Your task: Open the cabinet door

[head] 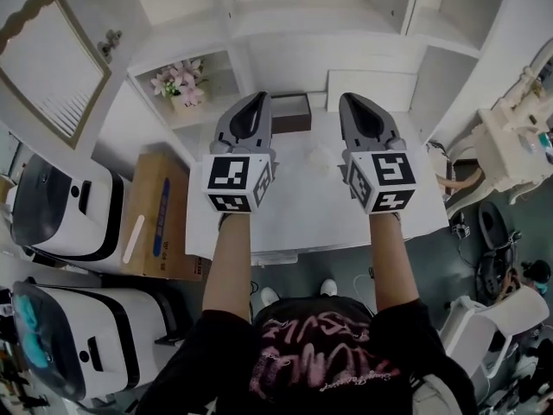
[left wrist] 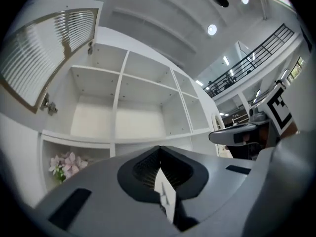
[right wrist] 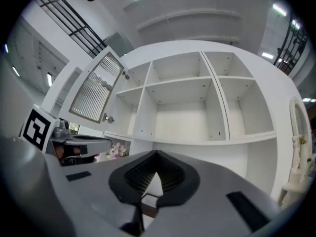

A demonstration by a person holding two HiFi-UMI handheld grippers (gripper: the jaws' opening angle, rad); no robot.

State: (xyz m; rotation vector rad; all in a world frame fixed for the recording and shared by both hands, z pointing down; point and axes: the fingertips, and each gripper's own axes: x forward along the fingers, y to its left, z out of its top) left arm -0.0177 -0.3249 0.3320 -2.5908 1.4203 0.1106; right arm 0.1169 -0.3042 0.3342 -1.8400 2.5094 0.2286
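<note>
We hold the grey left tool [head: 256, 102] and grey right tool [head: 356, 102] clenched and empty, side by side above the white bench [head: 302, 210]. The white louvred cabinet door [head: 47, 67], gold-trimmed, stands swung open at upper left.

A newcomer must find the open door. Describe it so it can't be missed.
Start at the big white shelf unit. At its left edge, above the nook with pink flowers, hangs the door, swung open. Slatted louvres in a gold-trimmed frame set it apart from the plain open compartments beside it.
</note>
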